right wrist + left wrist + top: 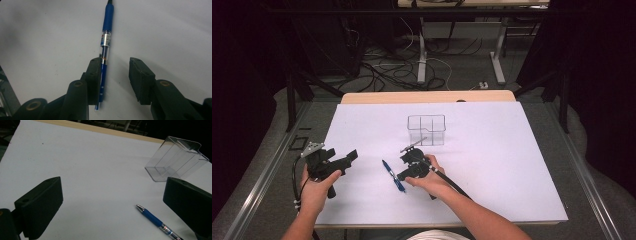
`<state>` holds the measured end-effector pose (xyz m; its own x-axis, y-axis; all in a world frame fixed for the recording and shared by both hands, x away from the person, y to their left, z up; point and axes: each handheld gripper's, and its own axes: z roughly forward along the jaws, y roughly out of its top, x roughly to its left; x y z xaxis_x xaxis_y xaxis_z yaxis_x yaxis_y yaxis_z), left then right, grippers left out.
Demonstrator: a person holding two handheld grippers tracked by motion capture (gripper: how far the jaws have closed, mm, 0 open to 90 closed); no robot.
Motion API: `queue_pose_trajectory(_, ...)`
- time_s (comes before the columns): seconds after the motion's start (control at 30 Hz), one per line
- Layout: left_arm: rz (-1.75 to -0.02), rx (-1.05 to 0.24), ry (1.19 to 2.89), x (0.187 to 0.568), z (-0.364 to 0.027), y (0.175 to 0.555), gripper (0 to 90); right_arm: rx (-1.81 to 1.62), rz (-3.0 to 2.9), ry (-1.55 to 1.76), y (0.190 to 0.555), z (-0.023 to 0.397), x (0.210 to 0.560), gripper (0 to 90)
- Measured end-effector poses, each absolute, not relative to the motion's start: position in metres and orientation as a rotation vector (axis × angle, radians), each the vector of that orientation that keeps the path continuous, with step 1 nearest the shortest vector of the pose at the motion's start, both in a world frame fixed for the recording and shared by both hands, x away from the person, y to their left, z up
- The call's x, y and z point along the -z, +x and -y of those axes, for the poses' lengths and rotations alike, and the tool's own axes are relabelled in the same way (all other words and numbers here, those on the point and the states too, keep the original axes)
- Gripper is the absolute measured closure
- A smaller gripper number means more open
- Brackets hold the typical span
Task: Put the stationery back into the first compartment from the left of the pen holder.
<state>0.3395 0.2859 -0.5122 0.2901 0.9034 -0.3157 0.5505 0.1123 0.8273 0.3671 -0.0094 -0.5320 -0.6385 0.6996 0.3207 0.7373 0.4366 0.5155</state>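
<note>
A: Free room? 
B: Sheet [492, 165] bare right and far-left. Mid-table, clear box [426, 129] stands upright, blocks that spot. 
A: Near the hands? 
B: Pen [393, 175] lies flat between left gripper [346, 159] and right gripper [115, 75], against one right jaw. Open gap between the jaws beside it.

A white sheet [502, 165] is spread over the wooden table [427, 96]; at twelve o'clock beyond it, tangled cables [382, 70] are seen on the floor [464, 75].
</note>
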Motion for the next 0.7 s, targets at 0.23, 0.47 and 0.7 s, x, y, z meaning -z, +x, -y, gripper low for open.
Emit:
queue_pose_trajectory(0.23,-1.381,-0.442,1.571,0.513,-0.285,0.34,2.6,0.914,2.61,-1.293,0.368,0.004,0.534,68.0)
queue_pose_trajectory(0.47,-1.381,-0.442,1.569,0.513,-0.285,0.34,2.6,0.875,2.609,-1.267,0.369,-0.002,0.537,69.4)
queue_pose_trajectory(0.7,-1.381,-0.442,1.573,0.513,-0.285,0.34,2.6,0.871,2.58,-1.301,0.368,-0.007,0.543,70.9)
